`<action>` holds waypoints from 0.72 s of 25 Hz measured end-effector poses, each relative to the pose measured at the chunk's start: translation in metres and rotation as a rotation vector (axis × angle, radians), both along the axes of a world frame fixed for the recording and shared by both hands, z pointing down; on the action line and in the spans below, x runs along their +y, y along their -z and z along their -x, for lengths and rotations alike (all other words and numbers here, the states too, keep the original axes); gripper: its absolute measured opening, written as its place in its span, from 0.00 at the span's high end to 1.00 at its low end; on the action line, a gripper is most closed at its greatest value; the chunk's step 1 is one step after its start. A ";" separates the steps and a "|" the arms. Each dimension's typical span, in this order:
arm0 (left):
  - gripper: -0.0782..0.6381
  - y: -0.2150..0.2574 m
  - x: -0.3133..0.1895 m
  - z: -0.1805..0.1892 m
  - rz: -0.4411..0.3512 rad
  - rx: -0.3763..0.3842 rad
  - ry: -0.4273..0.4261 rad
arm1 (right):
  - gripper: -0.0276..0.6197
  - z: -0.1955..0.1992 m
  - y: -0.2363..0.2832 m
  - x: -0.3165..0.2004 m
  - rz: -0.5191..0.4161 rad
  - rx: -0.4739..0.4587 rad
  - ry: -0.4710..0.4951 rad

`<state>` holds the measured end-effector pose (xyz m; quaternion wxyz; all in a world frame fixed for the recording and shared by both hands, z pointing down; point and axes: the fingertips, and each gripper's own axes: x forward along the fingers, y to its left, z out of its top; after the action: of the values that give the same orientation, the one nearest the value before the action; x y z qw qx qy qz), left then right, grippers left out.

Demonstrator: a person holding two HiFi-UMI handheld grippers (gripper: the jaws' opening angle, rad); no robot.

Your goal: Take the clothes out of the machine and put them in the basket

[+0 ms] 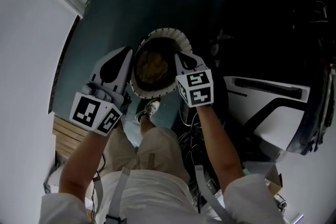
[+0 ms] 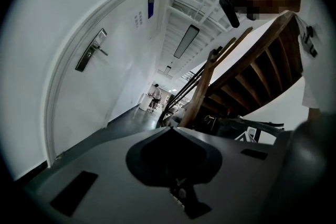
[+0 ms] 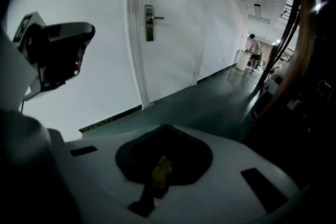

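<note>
While L gripper (image 1: 126, 54) & R gripper (image 1: 179, 56) jaws are together, crumpled yellowish clothes (image 1: 152, 66) fill white-ribbed basket (image 1: 176, 36).

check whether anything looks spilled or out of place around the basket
Nothing looks spilled: the yellowish clothes sit inside the white basket. One oddity: a yellowish scrap shows at the shut right hand-held gripper. Whether it is snagged cloth or the load seen below, I cannot tell.

White door (image 3: 178, 50), wooden staircase (image 2: 262, 60)
</note>
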<state>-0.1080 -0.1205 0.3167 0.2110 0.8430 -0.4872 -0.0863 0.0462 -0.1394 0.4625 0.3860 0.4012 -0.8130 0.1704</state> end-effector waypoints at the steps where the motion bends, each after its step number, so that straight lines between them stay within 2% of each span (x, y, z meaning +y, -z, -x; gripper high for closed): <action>1: 0.87 0.014 -0.002 0.000 -0.018 0.003 -0.001 | 0.94 0.000 0.020 -0.002 -0.025 -0.021 -0.009; 7: 0.87 0.099 -0.006 0.000 -0.121 0.003 -0.006 | 0.94 0.003 0.132 0.001 -0.154 -0.138 -0.057; 12: 0.87 0.164 -0.011 -0.001 -0.207 0.013 0.006 | 0.94 -0.018 0.218 0.007 -0.272 -0.220 -0.133; 18: 0.87 0.218 -0.004 -0.010 -0.284 0.010 0.012 | 0.94 -0.039 0.294 0.028 -0.376 -0.314 -0.161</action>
<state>-0.0982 -0.1243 0.0986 0.0915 0.8610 -0.4740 -0.1601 0.0849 -0.1109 0.1688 0.1590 0.4980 -0.8458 0.1067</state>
